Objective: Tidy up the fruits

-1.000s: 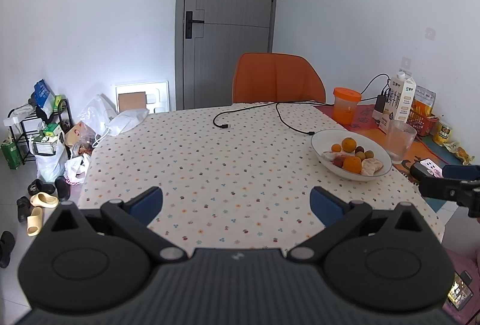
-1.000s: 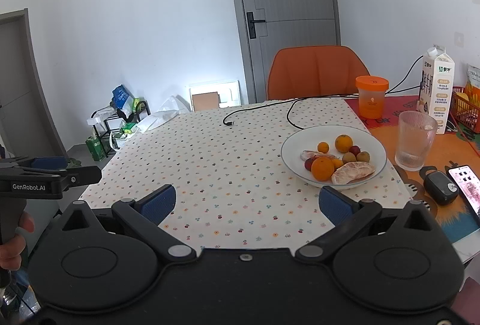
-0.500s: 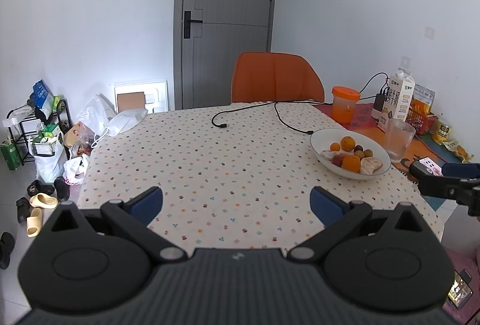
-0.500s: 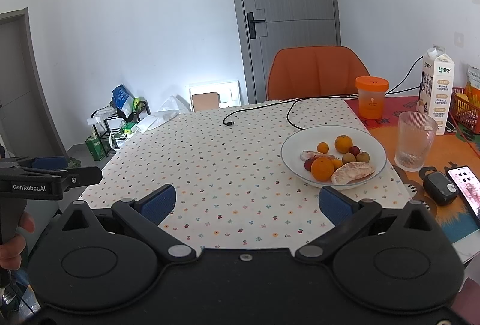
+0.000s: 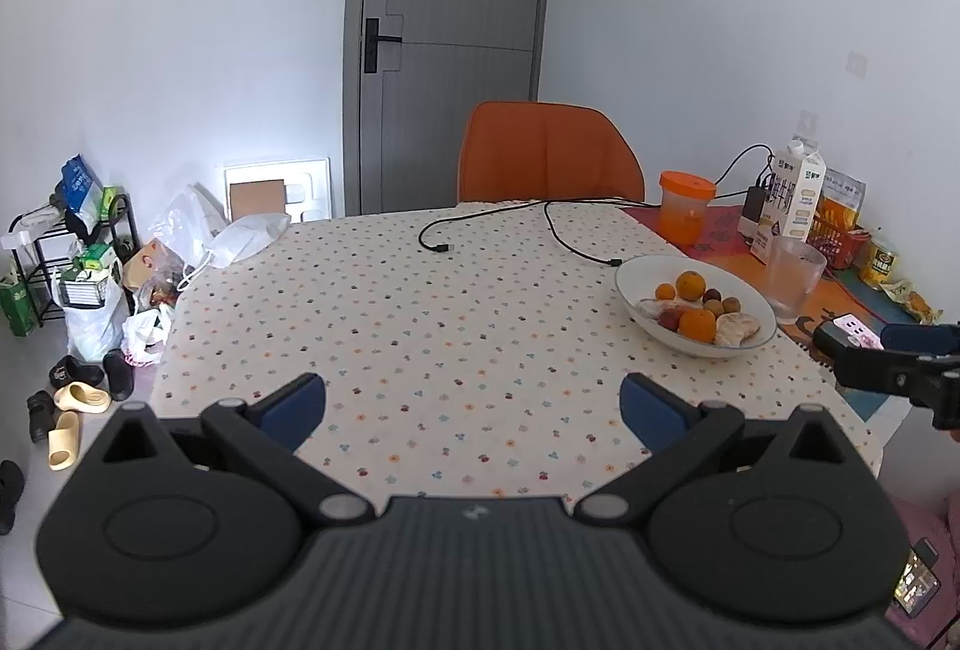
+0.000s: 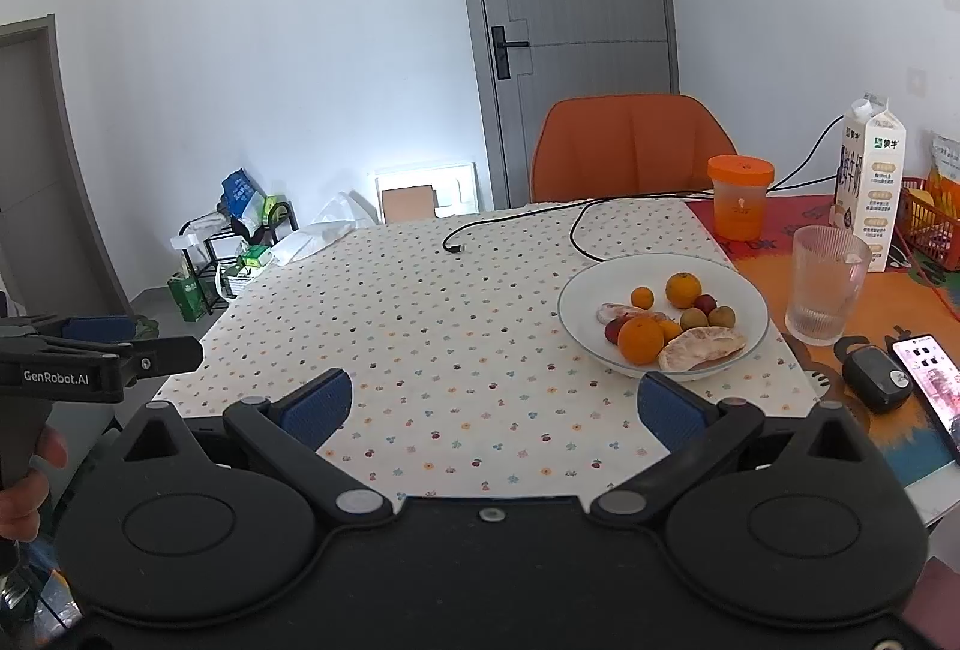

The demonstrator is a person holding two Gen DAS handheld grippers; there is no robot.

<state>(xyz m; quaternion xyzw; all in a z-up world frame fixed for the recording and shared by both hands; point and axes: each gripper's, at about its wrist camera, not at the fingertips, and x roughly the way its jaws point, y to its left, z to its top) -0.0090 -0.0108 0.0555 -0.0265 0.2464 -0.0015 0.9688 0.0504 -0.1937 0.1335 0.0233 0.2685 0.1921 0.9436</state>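
A white plate sits at the right side of the dotted tablecloth. It holds oranges, small red and brown fruits and peeled citrus pieces. My left gripper is open and empty above the table's near edge, left of the plate. My right gripper is open and empty, near the front edge, with its right finger just in front of the plate. Each gripper's side shows in the other's view.
A ribbed glass, orange-lidded cup, milk carton, phone and black fob stand right of the plate. A black cable lies at the far edge. An orange chair stands behind the table.
The left wrist view has shifted slightly; the plate sits a touch lower and further left in it. The right gripper has stayed put. Both grippers remain open.
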